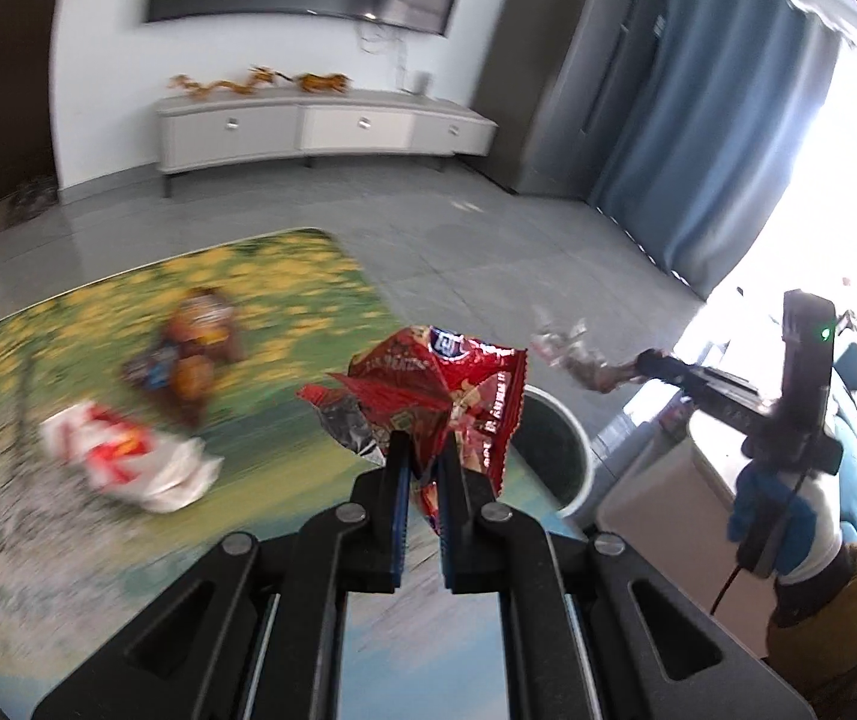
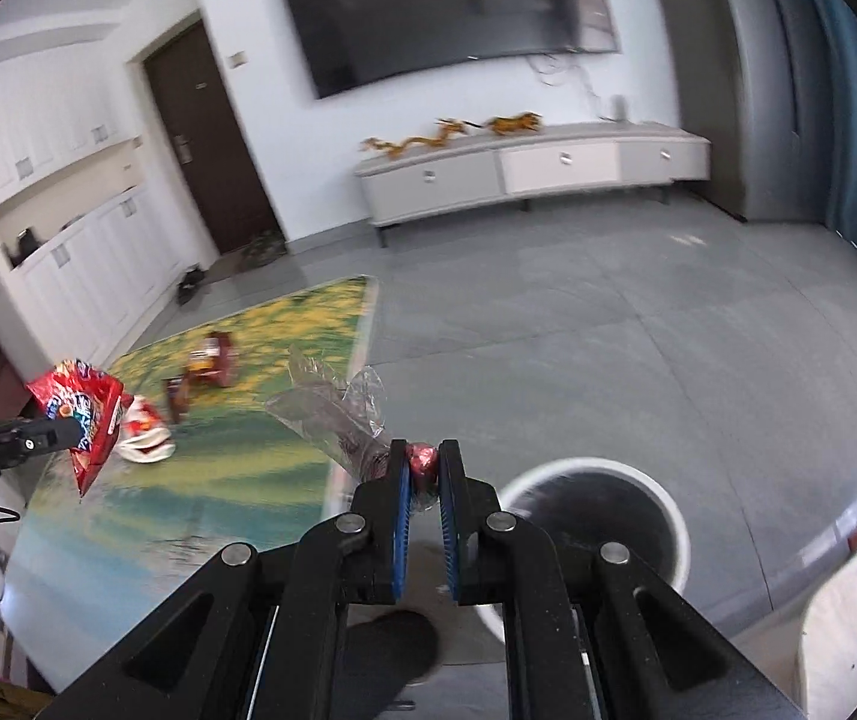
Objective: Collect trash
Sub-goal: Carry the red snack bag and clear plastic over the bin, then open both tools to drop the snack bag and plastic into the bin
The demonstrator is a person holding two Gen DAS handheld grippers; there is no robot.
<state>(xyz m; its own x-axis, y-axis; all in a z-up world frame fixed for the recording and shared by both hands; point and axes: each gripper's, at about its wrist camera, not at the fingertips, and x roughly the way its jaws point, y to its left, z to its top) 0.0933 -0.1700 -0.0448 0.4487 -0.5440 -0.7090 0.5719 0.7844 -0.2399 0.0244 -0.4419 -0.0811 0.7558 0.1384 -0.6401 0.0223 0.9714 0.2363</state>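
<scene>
Left gripper [image 1: 425, 456] pinches the red snack bag [image 1: 440, 387] aloft; right gripper [image 2: 425, 468] clamps a clear wrapper [image 2: 332, 411]. Both are lifted clear of the table [image 2: 158, 516], seemingly bound for the bin [image 2: 593, 531] near right.

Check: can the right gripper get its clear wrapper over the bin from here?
Probably yes. The right gripper is shut on the clear wrapper, and the bin stands open on the floor just right of it, beside the table. Nothing shows between them.
</scene>
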